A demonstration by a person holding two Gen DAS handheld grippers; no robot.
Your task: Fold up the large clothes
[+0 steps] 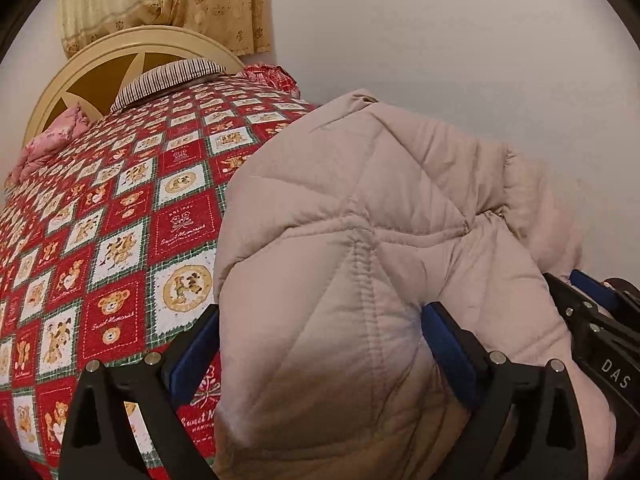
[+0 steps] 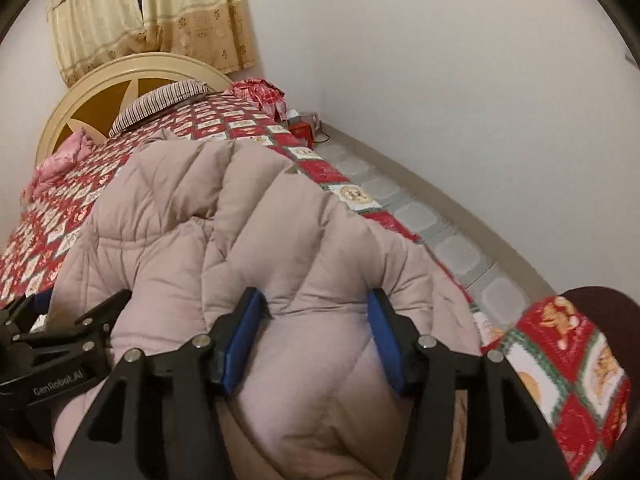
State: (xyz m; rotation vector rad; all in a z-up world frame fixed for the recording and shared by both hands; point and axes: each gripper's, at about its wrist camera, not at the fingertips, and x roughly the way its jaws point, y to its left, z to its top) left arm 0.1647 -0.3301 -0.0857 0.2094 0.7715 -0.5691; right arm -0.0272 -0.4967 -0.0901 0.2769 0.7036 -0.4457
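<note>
A puffy beige quilted jacket (image 1: 360, 216) lies bunched on a bed with a red teddy-bear quilt (image 1: 120, 216). My left gripper (image 1: 320, 344) is shut on a thick fold of the jacket, its blue pads (image 1: 196, 352) pressing into the padding on both sides. My right gripper (image 2: 316, 336) is shut on another thick fold of the same jacket (image 2: 240, 216), which fills the gap between its pads (image 2: 244, 332). The right gripper shows at the right edge of the left wrist view (image 1: 592, 312); the left gripper shows at the left edge of the right wrist view (image 2: 68, 332).
A cream headboard (image 2: 132, 68), a striped pillow (image 2: 160, 100), a pink bundle (image 2: 60, 160) and a red plaid cloth (image 2: 260, 92) sit at the bed's far end. A white wall and tiled floor strip (image 2: 440, 232) run along the right. Curtains (image 2: 180, 12) hang behind.
</note>
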